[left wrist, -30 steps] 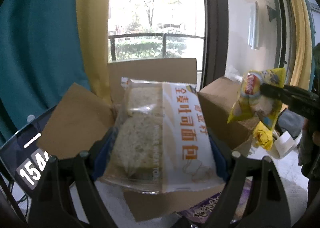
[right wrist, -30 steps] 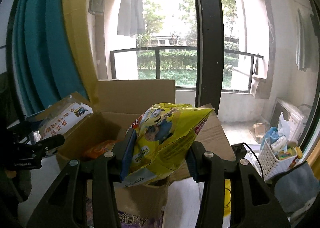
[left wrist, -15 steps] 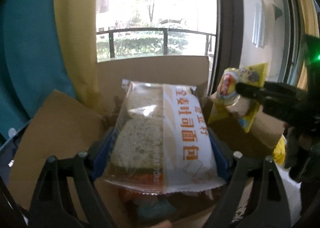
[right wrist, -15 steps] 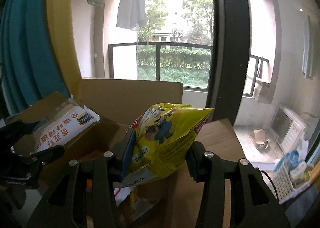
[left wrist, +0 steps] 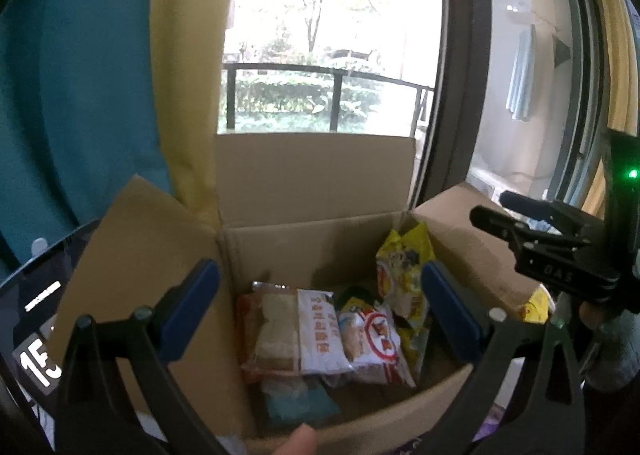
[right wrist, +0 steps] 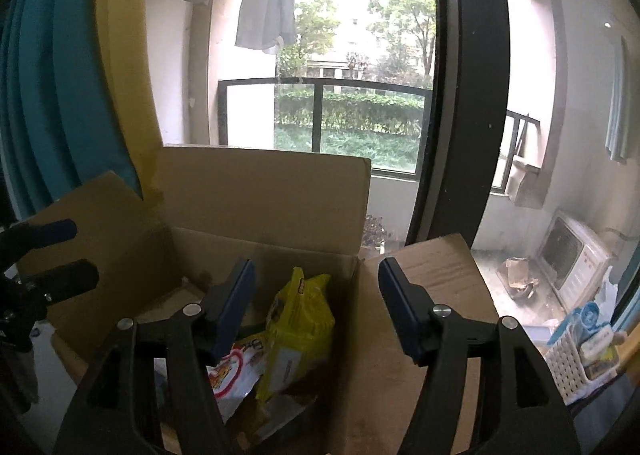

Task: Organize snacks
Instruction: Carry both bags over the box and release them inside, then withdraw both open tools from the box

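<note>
An open cardboard box (left wrist: 320, 195) stands before me. Inside lie a bread pack (left wrist: 292, 331) with orange print, a white snack bag (left wrist: 372, 335) and a yellow Minions chip bag (left wrist: 404, 267) leaning on the right wall. My left gripper (left wrist: 320, 295) is open and empty above the box. My right gripper (right wrist: 316, 303) is open and empty over the box (right wrist: 260, 195), just above the yellow chip bag (right wrist: 300, 323). The right gripper also shows at the right of the left wrist view (left wrist: 536, 231).
Teal and yellow curtains (left wrist: 80, 95) hang behind the box on the left. A dark window frame (right wrist: 464, 95) rises behind the box. A white basket (right wrist: 580, 355) sits at the far right. A dark screen (left wrist: 36, 319) lies at the left.
Both grippers have opened. The bread pack dropped from the left gripper into the box, and the yellow chip bag dropped from the right gripper into the box.
</note>
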`<state>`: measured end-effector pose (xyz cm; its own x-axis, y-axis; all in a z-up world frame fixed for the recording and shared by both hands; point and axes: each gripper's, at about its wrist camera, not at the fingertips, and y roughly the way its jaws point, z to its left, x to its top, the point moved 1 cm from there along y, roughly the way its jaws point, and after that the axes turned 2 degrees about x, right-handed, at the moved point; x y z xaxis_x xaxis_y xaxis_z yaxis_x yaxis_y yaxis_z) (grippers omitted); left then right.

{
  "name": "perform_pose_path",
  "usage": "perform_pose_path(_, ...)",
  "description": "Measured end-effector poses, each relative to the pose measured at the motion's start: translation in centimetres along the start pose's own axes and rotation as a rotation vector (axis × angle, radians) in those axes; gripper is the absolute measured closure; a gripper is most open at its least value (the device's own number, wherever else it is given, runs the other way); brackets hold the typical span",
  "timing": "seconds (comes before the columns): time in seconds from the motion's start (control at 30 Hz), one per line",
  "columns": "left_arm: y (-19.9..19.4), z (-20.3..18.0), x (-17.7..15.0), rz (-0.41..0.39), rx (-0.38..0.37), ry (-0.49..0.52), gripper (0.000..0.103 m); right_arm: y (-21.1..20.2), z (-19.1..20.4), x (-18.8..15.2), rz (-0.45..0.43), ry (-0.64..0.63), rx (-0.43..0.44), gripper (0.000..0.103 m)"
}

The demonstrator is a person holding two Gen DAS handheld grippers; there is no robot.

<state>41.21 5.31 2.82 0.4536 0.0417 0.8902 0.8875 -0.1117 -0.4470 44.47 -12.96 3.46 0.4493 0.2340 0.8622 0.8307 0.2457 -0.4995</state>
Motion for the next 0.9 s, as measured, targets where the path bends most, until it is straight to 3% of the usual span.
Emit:
perform_pose_path(0.5,-8.1,-2.2,-1.7,-0.03,-0.058,0.019,0.001,-7.5,2.0,-2.3,0.013,0.03,0.026,0.036)
perform_pose_path(0.9,-13.4,-2.2,-7.1,0.033,-0.087,-0.063,0.001,-12.3,3.5,-7.4,0.089,0.078,0.059,0.036)
